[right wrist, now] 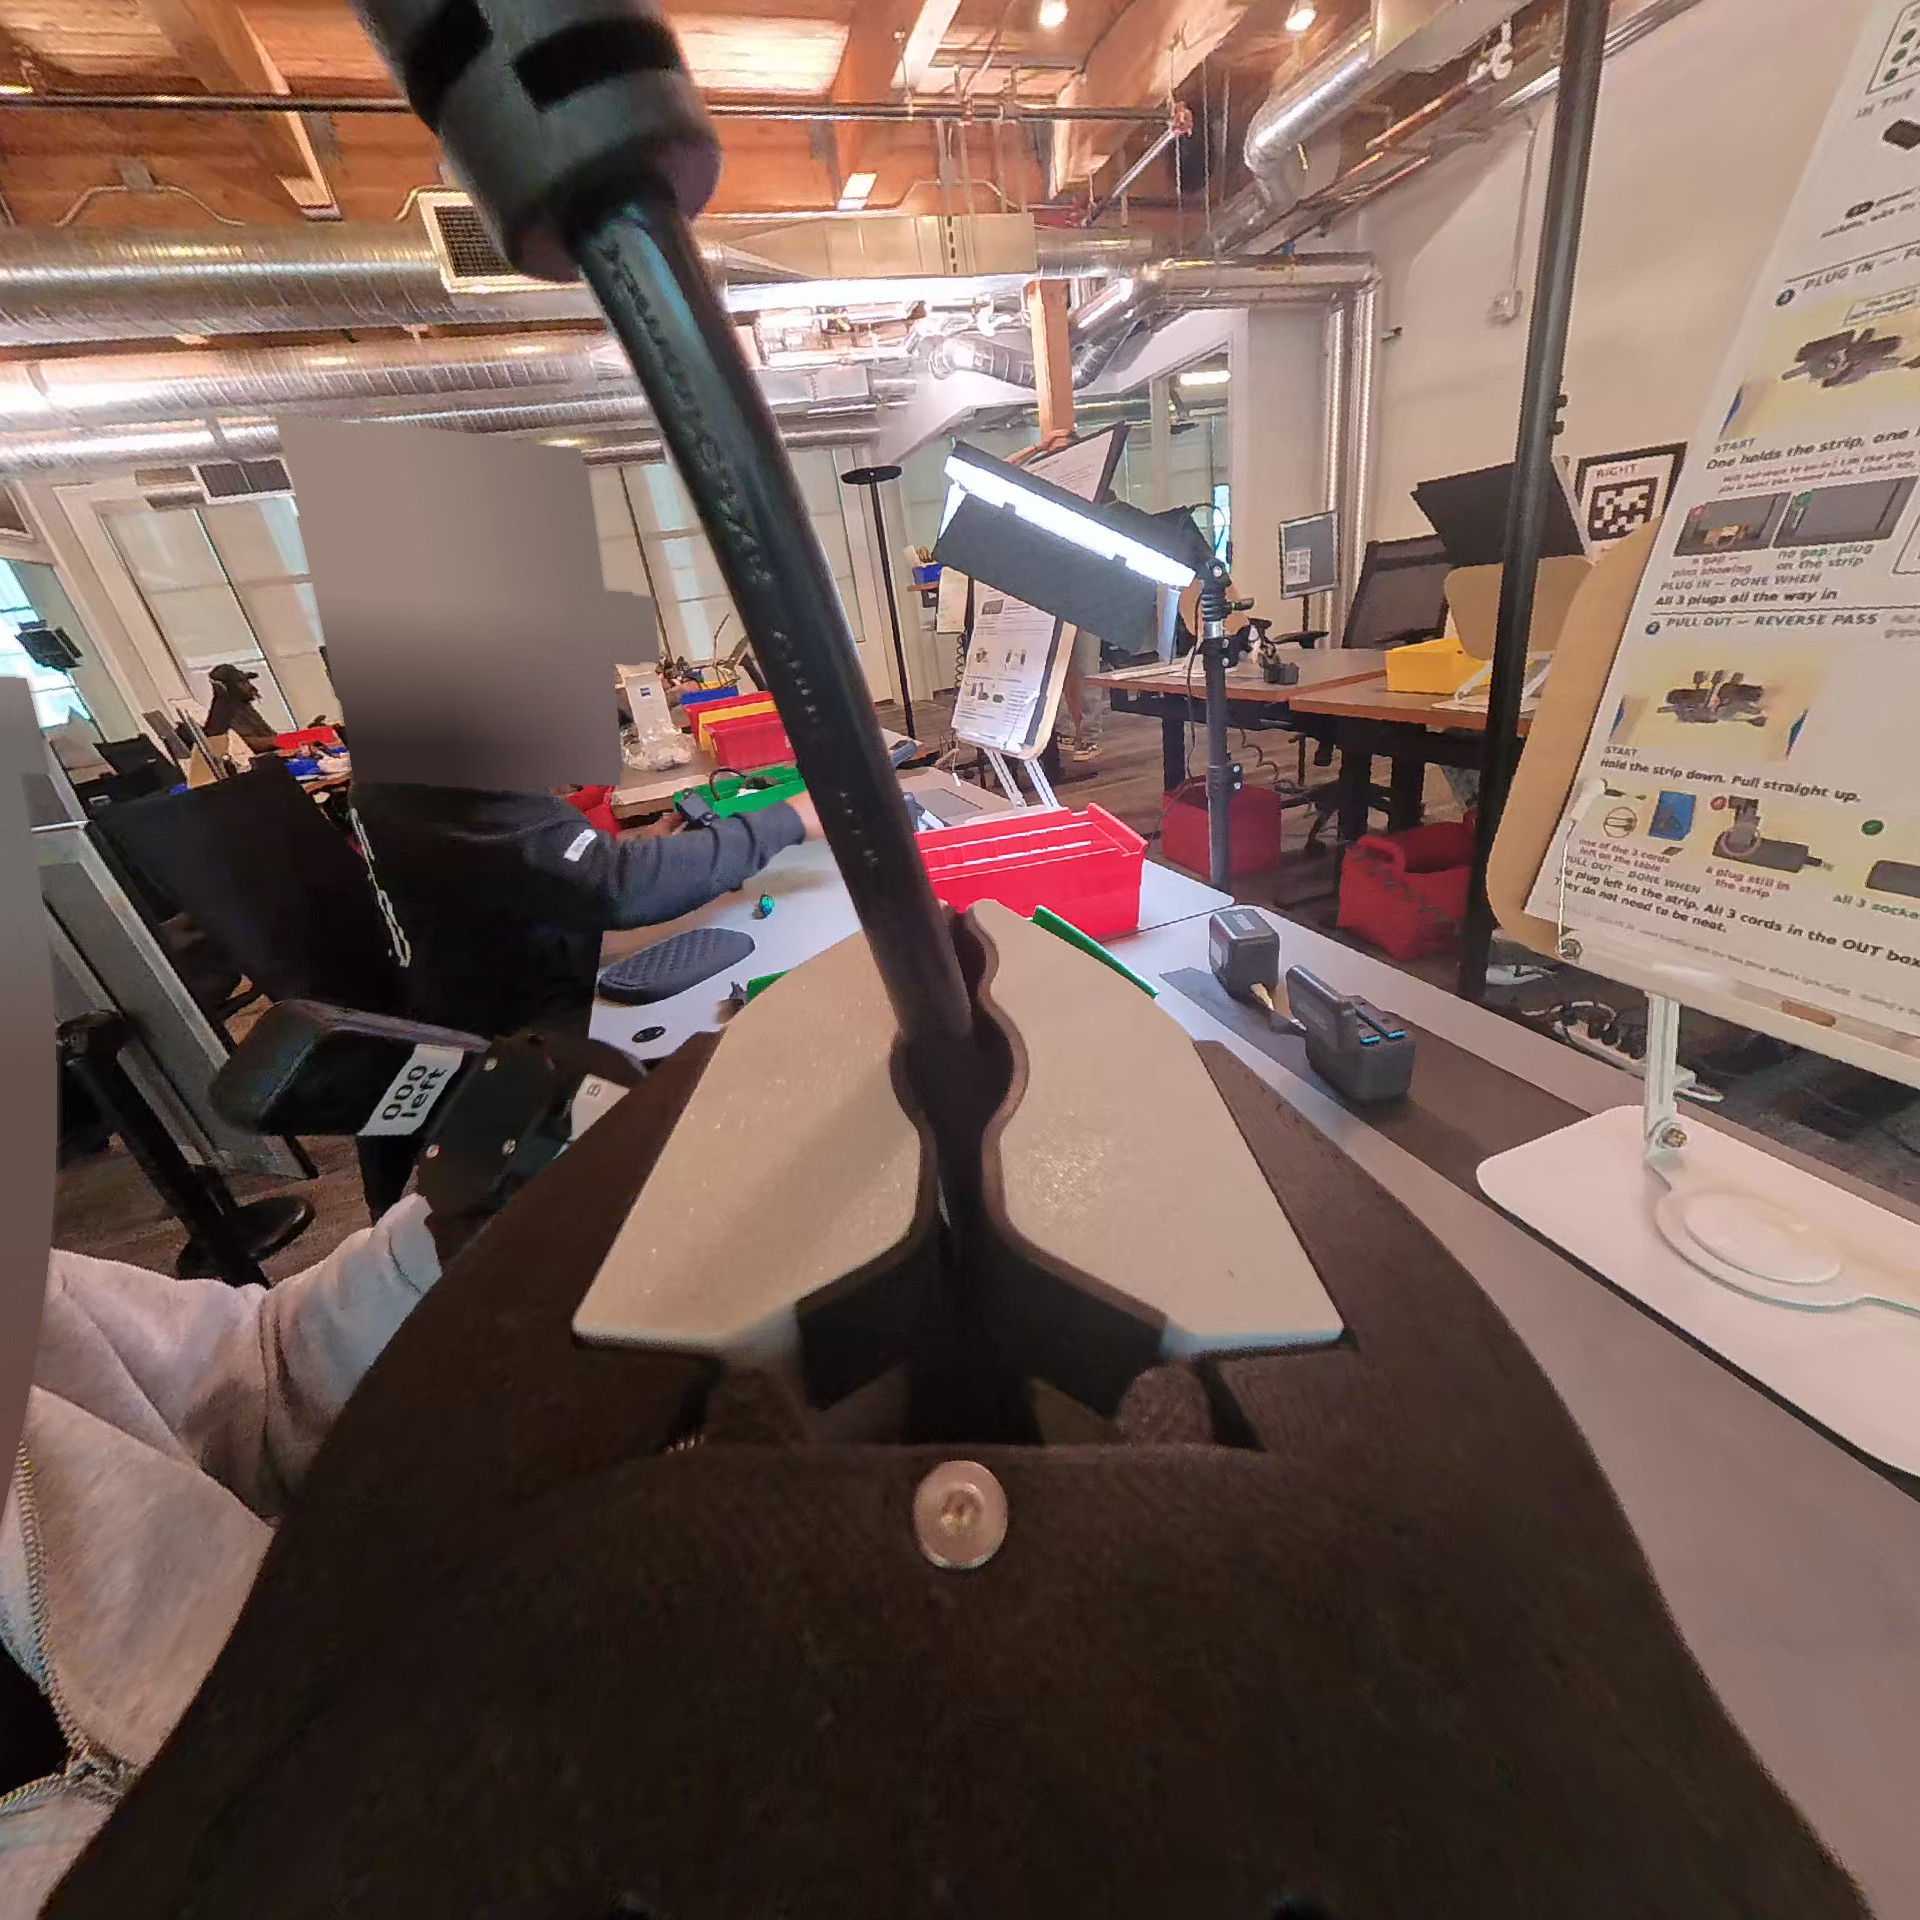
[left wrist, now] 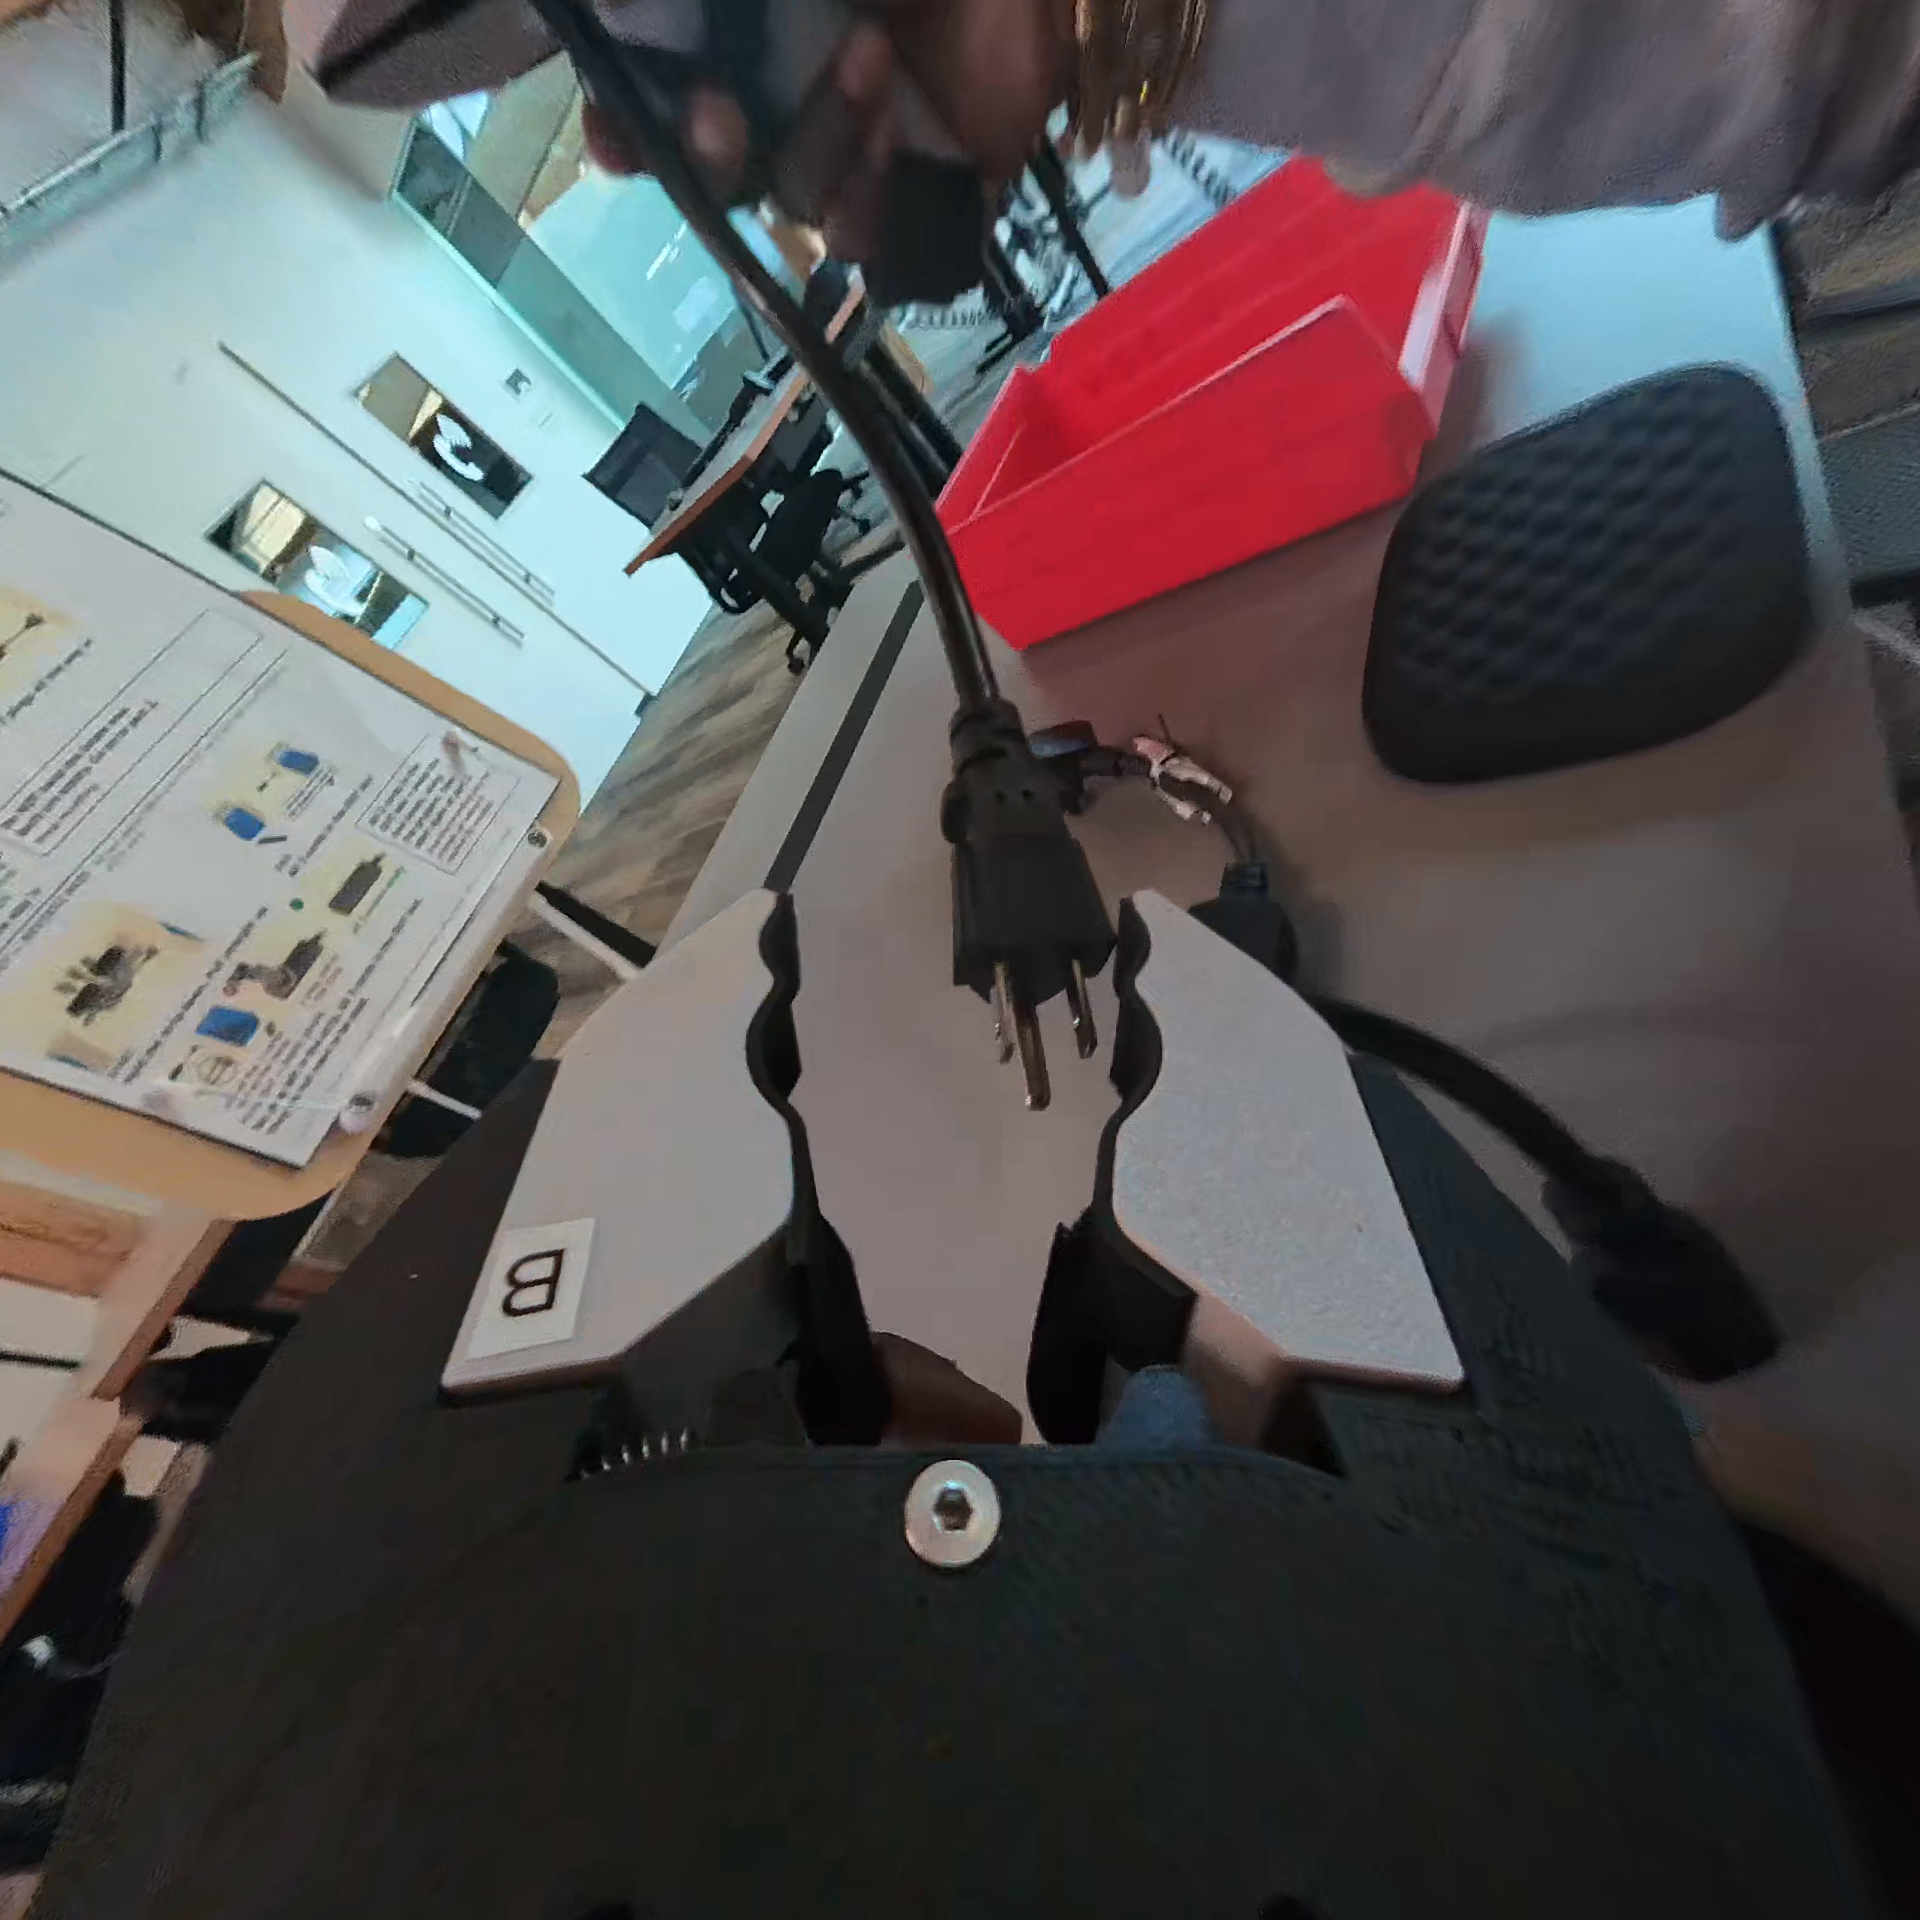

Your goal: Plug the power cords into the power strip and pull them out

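Observation:
A black three-prong plug (left wrist: pixel 1023 914) hangs on its black cord (left wrist: pixel 914 499) above the grey table (left wrist: pixel 1507 935). It hangs between the tips of my left gripper (left wrist: pixel 956 914), which is open; the plug is close to the right fingertip (left wrist: pixel 1143 935). My right gripper (right wrist: pixel 961 935) is shut on the same kind of black cord (right wrist: pixel 748 540), which rises up and left to a thick black end (right wrist: pixel 561 114) at the top. The left gripper's body (right wrist: pixel 416 1091) shows low at left in the right wrist view. The power strip is not in view.
A red bin (left wrist: pixel 1216 436) and a black textured pad (left wrist: pixel 1590 571) lie on the table beyond the plug. Another black cord (left wrist: pixel 1558 1174) lies at right. An instruction board on a stand (right wrist: pixel 1756 623) is at right, with small grey devices (right wrist: pixel 1340 1018) nearby. A person sits at another table. Some 20 cm of space lies between my two pairs of fingers.

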Motion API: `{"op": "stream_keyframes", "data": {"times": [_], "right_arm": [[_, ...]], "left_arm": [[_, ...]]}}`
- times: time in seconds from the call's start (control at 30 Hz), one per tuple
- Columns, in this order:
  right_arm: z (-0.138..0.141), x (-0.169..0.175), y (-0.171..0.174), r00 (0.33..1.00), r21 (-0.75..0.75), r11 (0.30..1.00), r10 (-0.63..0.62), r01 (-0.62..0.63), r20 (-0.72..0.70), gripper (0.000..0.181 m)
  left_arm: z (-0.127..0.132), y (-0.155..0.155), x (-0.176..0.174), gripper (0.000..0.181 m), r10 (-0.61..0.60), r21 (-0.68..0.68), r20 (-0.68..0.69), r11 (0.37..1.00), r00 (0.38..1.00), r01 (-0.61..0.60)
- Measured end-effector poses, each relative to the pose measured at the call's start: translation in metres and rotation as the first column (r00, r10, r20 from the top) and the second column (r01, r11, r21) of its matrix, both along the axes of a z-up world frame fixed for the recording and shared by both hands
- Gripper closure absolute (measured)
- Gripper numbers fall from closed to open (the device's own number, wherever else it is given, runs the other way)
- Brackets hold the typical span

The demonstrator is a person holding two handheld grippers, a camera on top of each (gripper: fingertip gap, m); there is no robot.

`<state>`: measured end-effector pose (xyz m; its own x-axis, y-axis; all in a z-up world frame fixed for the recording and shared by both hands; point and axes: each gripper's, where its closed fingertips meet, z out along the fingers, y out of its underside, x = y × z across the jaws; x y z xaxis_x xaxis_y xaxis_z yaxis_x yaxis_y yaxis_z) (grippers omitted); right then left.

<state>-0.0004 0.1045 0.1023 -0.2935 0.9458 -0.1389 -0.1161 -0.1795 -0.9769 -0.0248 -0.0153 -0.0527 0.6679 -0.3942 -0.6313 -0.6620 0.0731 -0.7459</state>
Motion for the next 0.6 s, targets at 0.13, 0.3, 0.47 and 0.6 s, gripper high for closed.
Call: {"op": "stream_keyframes", "data": {"times": [0.13,0.3,0.47,0.6], "right_arm": [[0.0,0.004,0.0,1.0,-0.041,0.999,0.008,-0.009,-0.015,0.181],[-0.001,0.008,0.003,1.0,-0.06,0.998,0.01,-0.011,-0.025,0.181],[-0.005,0.014,0.005,0.999,-0.069,0.998,0.007,-0.009,-0.039,0.181],[-0.025,0.013,0.014,1.0,-0.1,0.995,-0.013,0.011,-0.019,0.181]], "left_arm": [[-0.002,0.003,0.006,0.139,0.006,0.043,-0.013,0.999,1.0,-0.005],[-0.003,0.003,0.014,0.155,-0.022,0.069,-0.031,0.997,0.999,0.024],[0.01,0.0,0.016,0.155,-0.081,0.07,0.064,0.995,0.995,0.076],[0.024,-0.002,0.011,0.156,-0.116,0.06,0.139,0.992,0.983,0.108]]}}
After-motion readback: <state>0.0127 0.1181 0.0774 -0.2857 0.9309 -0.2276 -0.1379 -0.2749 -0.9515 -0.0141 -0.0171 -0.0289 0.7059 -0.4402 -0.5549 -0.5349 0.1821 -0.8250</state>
